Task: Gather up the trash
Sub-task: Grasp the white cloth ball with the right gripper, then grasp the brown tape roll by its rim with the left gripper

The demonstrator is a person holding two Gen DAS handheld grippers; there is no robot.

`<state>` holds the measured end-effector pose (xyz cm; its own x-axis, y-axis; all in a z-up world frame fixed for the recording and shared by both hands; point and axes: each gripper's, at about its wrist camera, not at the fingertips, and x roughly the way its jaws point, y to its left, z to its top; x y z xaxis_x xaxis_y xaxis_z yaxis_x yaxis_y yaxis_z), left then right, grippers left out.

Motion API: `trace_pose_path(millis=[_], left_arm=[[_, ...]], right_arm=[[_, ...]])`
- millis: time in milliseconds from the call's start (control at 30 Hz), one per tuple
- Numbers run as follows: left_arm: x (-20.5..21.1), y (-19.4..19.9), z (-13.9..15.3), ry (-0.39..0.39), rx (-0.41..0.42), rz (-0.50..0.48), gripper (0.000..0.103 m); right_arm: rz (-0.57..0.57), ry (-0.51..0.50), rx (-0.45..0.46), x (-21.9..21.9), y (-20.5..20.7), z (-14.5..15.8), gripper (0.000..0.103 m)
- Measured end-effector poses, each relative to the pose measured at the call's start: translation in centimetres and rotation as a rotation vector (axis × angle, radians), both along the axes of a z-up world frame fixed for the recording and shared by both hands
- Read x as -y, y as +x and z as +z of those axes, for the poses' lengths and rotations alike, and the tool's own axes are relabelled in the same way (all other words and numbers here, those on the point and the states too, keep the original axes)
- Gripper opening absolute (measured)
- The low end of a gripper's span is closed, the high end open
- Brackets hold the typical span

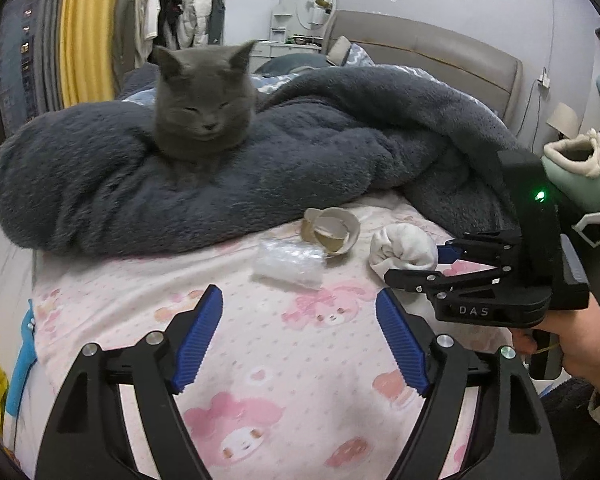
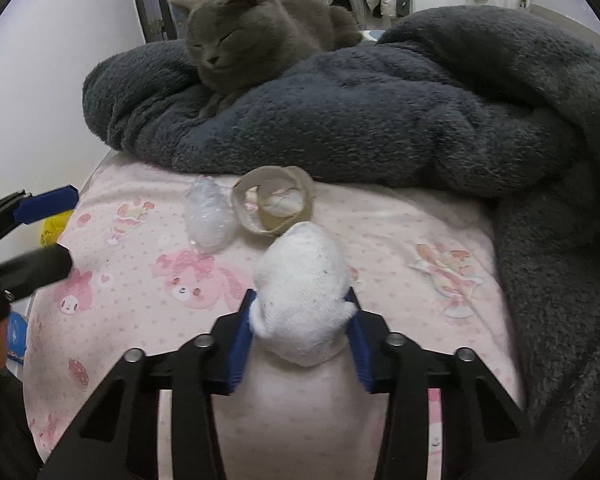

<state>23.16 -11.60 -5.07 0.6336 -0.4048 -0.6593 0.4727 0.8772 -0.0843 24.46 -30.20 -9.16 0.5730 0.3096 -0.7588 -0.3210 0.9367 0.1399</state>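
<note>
A home bedroom, plainly lived in: a bed under a pink cartoon-print cotton sheet (image 1: 292,360), a rumpled dark grey fleece blanket (image 1: 320,152) heaped across it, a grey short-haired cat (image 1: 204,100) dozing on top. Behind, a beige padded headboard (image 1: 440,52), a white dressing table with a round mirror (image 1: 314,4), a rail of hanging coats and clothes (image 1: 180,4), a yellow curtain (image 1: 86,32) beside a dark window.
</note>
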Motion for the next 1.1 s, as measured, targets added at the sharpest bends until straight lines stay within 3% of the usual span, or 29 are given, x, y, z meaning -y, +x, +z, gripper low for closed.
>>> trace_pose_path(millis=[400, 633, 933, 1100], left_arm=[[5.1, 3.5, -0.6, 0.079, 0.010, -0.033, 0.080], [8.2, 5.4, -2.5, 0.198, 0.004, -0.090, 0.071], [10.1, 7.0, -3.9, 0.290, 0.017, -0.089, 0.068], [10.8, 7.7, -4.7, 0.328, 0.012, -0.076, 0.061]], right_arm=[[0.012, 0.111, 0.037, 3.4, -1.6, 1.5, 0.034], [0.020, 0.157, 0.045, 4.9, -2.8, 1.9, 0.034], [0.026, 0.190, 0.051, 6.4, -3.4, 2.2, 0.034], [0.024, 0.201, 0.055, 6.9, -3.5, 2.2, 0.034]])
